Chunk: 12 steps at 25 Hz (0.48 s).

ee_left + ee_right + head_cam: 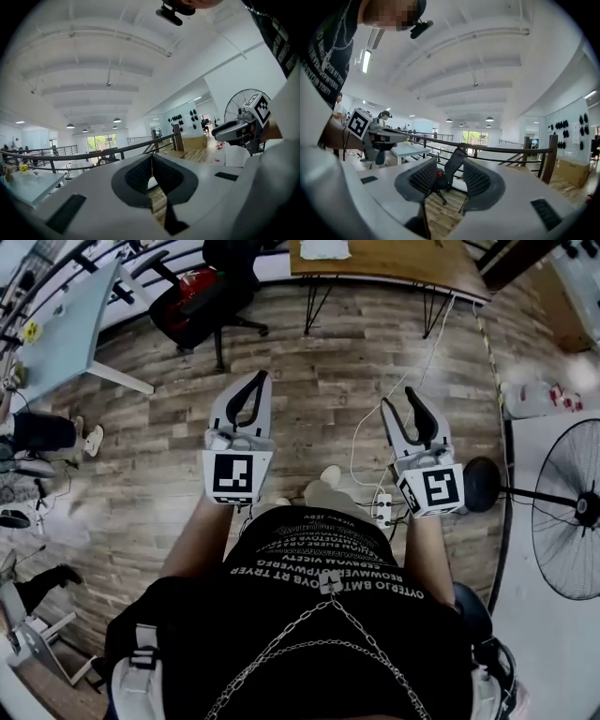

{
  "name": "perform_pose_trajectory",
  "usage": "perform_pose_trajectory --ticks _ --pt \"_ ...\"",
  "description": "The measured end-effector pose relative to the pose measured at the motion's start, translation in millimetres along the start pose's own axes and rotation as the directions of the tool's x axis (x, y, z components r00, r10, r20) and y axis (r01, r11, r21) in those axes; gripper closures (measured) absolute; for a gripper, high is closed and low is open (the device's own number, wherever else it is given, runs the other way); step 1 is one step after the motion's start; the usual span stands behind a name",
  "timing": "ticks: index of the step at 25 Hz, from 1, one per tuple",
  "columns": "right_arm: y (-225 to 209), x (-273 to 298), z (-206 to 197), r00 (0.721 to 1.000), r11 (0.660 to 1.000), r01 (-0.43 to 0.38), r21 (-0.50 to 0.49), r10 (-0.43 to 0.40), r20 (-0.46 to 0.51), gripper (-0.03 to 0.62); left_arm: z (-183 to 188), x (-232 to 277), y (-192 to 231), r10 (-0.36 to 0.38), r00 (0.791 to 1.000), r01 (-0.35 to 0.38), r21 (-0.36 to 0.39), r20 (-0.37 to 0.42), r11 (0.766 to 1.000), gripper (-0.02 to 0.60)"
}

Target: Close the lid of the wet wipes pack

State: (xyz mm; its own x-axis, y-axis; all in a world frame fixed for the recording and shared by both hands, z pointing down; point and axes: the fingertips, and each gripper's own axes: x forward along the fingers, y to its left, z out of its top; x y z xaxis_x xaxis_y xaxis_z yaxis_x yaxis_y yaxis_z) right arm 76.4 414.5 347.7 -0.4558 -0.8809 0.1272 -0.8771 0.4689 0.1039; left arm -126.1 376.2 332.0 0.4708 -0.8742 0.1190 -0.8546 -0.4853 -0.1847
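Two hand-held grippers out over a wooden floor [319, 362]
A standing fan [572, 512] is at the right edge; a black office chair [202, 296] at the top; left gripper [255, 381] has its jaws pressed together on nothing; right gripper [399, 397] has its jaws apart, nothing between; the wet wipes pack's place cannot be told.

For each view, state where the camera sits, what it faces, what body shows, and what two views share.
Head view: on the head, steeply down at wooden floor; shirt, left gripper, right gripper.
Left gripper view: on that gripper, level across the hall; shut jaws, shirt.
Right gripper view: likewise, toward an office chair; open jaws, shirt.
Shared: the fan, head and left gripper views.
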Motion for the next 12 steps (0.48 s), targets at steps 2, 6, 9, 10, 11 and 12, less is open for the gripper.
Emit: perform_pose_trajectory --ticks 2,6,9,10,11,12 --pt "-14 7 0 1.0 1.0 -0.005 -0.001 0.005 0.003 0.427 5 19 -3 -0.005 1.0 0.005 0.003 0.004 1.0 0.554" --pt "-39 18 -4 1.0 1.0 -0.026 0.001 0.026 0.009 0.425 14 51 -14 -0.02 1.0 0.02 0.008 0.011 1.0 0.554" --pt "-60 27 -1 0.999 0.999 -0.042 0.008 0.042 0.02 0.425 23 67 -19 -0.018 1.0 0.018 0.015 0.008 1.0 0.554" --pt "-66 30 2 0.999 0.999 -0.047 0.008 0.046 0.026 0.425 25 71 -18 -0.009 1.0 0.009 0.016 0.006 1.0 0.554" --pt "-72 33 6 0.998 0.999 -0.052 0.006 0.052 0.034 0.425 26 74 -16 0.003 1.0 -0.003 0.016 0.003 1.0 0.554" --pt "-77 37 9 0.997 0.998 -0.058 0.003 0.058 0.042 0.422 28 77 -14 0.018 1.0 -0.018 0.014 0.002 1.0 0.554"
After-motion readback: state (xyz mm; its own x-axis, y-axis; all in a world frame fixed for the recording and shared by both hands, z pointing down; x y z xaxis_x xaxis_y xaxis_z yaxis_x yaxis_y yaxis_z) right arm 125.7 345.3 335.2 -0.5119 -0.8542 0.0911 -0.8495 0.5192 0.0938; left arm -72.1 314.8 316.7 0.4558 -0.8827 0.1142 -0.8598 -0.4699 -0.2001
